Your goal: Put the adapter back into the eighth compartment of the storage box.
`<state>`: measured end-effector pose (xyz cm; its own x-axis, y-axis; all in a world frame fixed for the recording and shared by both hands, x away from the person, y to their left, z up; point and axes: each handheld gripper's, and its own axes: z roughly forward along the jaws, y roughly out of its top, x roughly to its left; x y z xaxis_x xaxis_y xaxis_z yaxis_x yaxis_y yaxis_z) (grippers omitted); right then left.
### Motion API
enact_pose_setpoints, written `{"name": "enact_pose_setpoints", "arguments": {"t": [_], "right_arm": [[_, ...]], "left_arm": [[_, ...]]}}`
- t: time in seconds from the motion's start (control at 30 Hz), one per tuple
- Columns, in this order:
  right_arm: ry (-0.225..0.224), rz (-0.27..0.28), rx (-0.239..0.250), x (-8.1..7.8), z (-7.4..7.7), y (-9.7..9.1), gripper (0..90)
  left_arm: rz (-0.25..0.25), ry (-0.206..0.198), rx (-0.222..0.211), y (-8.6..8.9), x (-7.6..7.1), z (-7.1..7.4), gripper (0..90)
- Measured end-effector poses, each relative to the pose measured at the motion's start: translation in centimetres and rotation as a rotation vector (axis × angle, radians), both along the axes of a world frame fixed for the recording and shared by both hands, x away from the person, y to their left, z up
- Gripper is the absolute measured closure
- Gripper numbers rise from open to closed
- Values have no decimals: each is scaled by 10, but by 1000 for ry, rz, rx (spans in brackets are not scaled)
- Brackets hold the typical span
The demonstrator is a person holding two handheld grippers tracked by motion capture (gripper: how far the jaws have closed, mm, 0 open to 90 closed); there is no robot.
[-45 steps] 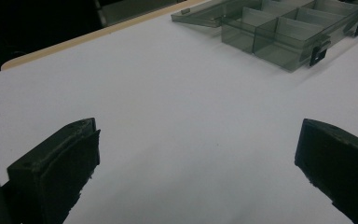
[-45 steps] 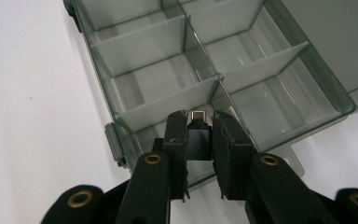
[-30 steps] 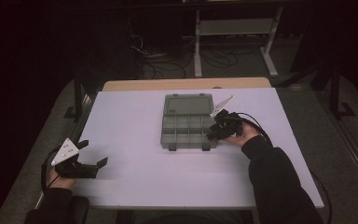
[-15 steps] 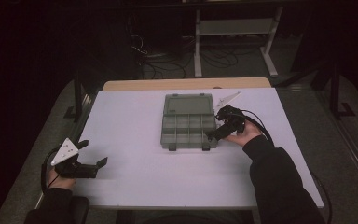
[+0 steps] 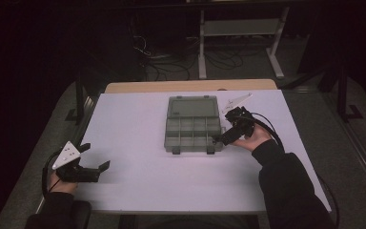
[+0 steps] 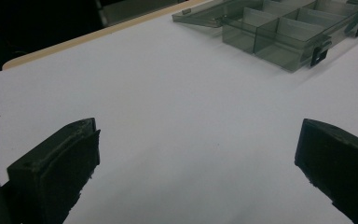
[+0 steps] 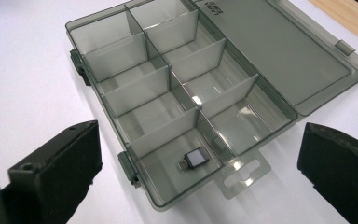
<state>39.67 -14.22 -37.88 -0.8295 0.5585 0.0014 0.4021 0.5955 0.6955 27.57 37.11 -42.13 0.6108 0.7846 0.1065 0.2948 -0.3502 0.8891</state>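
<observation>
Small black adapter (image 7: 194, 159) lies in a corner compartment of the open organizer box (image 5: 192, 125) on the white worktop (image 5: 133, 129). Right gripper (image 5: 220, 139), jaws just opened and empty, hovers beside it; left gripper (image 5: 94, 157) rests released, well apart.

Smoky grey clear organiser box (image 7: 223, 70), white table (image 5: 133, 124), black fingers (image 7: 56, 172)

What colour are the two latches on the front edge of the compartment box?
The latches are black, on the smoky grey translucent box; the right gripper view shows them best.
</observation>
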Motion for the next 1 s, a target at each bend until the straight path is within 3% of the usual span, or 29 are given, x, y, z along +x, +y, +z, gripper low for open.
{"name": "enact_pose_setpoints", "arguments": {"t": [0.8,1.0], "right_arm": [[-12,-46,33,-15,5,-32,0],[-29,-52,35,-27,3,-42,0]], "left_arm": [[7,-1,1,1,0,0,0],[7,-1,-1,1,-1,0,0]]}}
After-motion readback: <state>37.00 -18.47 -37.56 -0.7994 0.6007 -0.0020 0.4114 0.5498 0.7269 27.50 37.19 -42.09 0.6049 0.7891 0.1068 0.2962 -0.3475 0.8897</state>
